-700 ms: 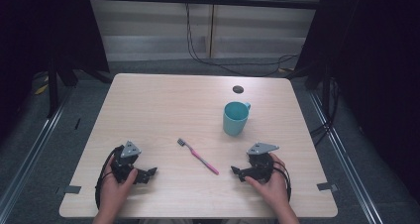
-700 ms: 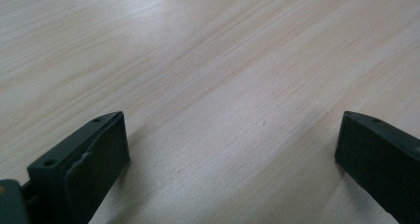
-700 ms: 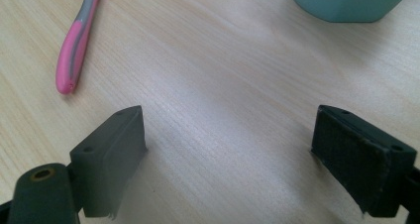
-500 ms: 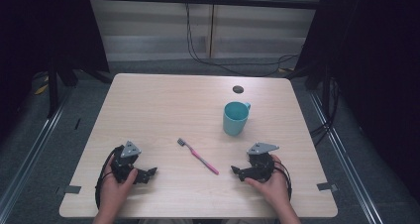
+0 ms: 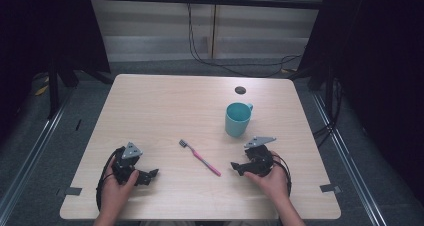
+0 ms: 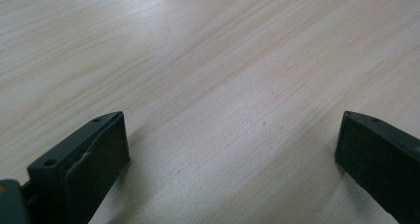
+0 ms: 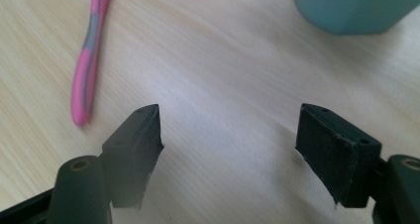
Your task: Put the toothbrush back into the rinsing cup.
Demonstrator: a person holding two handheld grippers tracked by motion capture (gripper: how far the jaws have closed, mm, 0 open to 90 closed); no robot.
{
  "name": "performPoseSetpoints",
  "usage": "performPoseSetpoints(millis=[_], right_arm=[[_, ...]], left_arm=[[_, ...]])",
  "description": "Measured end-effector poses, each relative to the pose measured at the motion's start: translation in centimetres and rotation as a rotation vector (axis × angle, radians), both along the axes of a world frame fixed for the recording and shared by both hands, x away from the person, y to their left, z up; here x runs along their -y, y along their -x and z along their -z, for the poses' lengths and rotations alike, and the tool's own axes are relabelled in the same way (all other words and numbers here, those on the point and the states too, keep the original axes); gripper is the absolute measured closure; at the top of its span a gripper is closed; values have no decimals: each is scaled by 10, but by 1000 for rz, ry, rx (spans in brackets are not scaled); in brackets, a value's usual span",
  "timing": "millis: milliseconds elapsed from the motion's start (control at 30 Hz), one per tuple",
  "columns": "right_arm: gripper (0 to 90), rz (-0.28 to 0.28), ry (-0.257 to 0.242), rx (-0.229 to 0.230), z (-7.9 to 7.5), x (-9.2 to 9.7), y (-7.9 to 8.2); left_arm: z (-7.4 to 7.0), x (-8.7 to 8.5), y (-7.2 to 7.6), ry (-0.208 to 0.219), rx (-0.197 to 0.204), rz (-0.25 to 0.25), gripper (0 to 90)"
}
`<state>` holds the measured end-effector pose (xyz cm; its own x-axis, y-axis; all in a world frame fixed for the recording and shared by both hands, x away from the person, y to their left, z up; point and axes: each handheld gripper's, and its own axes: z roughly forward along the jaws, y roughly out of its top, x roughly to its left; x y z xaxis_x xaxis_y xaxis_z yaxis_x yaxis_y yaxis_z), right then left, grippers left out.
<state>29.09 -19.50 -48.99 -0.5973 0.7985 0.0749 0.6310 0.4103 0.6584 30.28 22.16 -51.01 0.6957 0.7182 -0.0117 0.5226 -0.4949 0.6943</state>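
Pink toothbrush [image 5: 200, 157] flat on table [image 5: 150, 111] between left gripper [image 5: 150, 175] and right gripper [image 5: 236, 167], both jaws open, empty, seemingly poised for pickup.

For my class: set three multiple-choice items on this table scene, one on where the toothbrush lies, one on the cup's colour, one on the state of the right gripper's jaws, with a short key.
1. Where does the toothbrush lie?
A. On the table between the two grippers
B. Inside the cup
C. On the floor

2. What colour is the cup?
A. Red
B. Teal
C. White

3. How do the jaws of the right gripper stand?
A. Shut on the toothbrush
B. Shut on the cup
C. Open, with nothing between them

Key: 1 A, it lies flat on the wooden table, apart from the left gripper and the right one. 2 B, its wall and handle are teal. 3 C, the right gripper view shows bare wood between the jaws.
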Motion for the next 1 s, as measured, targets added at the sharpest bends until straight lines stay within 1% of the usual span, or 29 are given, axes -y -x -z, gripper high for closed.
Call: performPoseSetpoints(millis=[33,100,133,167,200,333,400,433,500,567,633,667,700,767,800,833,867,967,1000], right_arm=[[258,0,0,0,0,0,0],[257,-12,4,-17,-6,-4,-5],[257,-18,15,-46,-11,-8,-10],[257,-18,15,-46,-11,-8,-10],[258,-20,28,-59,-14,-10,-12],[258,-23,53,-107,-20,-17,-20],[259,-32,63,-109,-24,-21,-23],[260,-33,60,-122,-26,-24,-24],[261,-37,63,-130,-28,-28,-27],[262,-46,77,-133,-30,-33,-30],[269,-49,80,-139,-32,-38,-32],[277,-57,82,-145,-33,-44,-35],[277,-57,82,-145,-33,-44,-35],[296,-63,82,-165,-36,-51,-39],[303,-72,90,-171,-37,-57,-41],[303,-72,90,-171,-37,-57,-41],[304,-85,99,-169,-38,-60,-43],[314,-104,110,-173,-40,-71,-47],[330,-116,116,-171,-41,-78,-49]], left_arm=[[0,0,0,0,0,0,0],[0,0,0,2,0,1,0],[0,0,0,2,1,2,0],[0,0,0,2,1,2,0],[0,0,0,2,1,2,0],[0,0,0,2,1,2,0],[0,0,0,2,1,2,0],[0,0,0,0,1,2,0],[0,0,0,0,0,2,0],[0,0,0,0,0,3,0],[0,0,0,-1,0,3,0],[0,0,0,0,0,2,0],[0,0,0,-1,0,3,0],[0,1,0,3,0,-1,0],[0,0,0,2,-1,0,0],[0,0,-1,0,1,3,0],[0,0,-1,0,1,3,0],[0,0,-1,0,2,3,0],[0,0,-1,-1,1,4,0]])
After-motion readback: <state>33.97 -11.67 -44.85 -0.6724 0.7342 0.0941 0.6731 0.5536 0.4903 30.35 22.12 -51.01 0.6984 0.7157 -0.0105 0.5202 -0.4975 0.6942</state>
